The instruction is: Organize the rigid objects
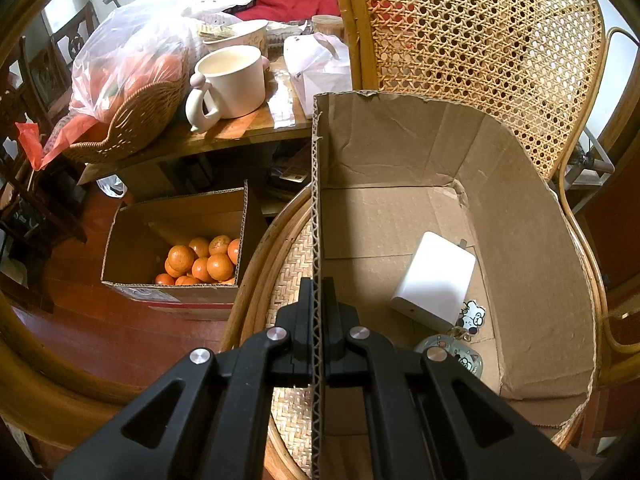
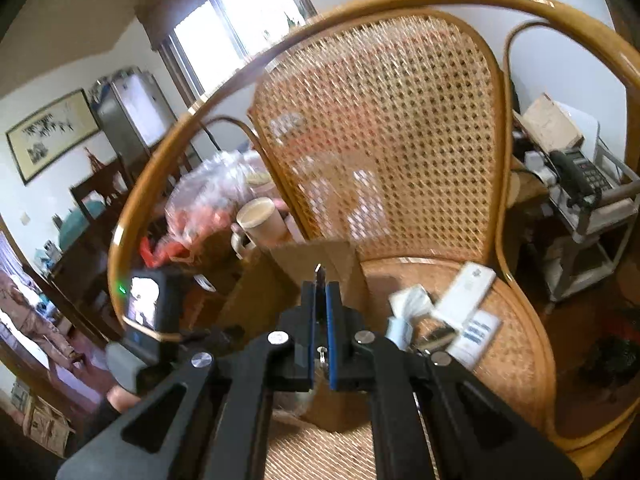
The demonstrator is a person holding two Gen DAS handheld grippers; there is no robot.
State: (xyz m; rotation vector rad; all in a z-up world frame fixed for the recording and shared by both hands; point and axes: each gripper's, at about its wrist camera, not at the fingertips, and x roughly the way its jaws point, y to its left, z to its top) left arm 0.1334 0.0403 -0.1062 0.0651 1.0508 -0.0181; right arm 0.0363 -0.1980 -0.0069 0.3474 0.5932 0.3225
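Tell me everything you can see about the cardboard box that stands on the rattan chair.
The cardboard box is brown corrugated board, creased, open at the top, with torn, ragged edges. It stands on the woven seat of the rattan chair. The left gripper is shut on its left wall, one of the fingers on each side. Inside lie a white rectangular block and cartoon-printed keychains.

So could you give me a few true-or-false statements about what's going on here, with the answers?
1. The left tool is clamped on the cardboard box's wall. True.
2. The white charger lies on the floor. False: it lies inside the box.
3. The box on the floor holds oranges. True.
4. The right tool is wide open. False: it is shut on a small thin object.
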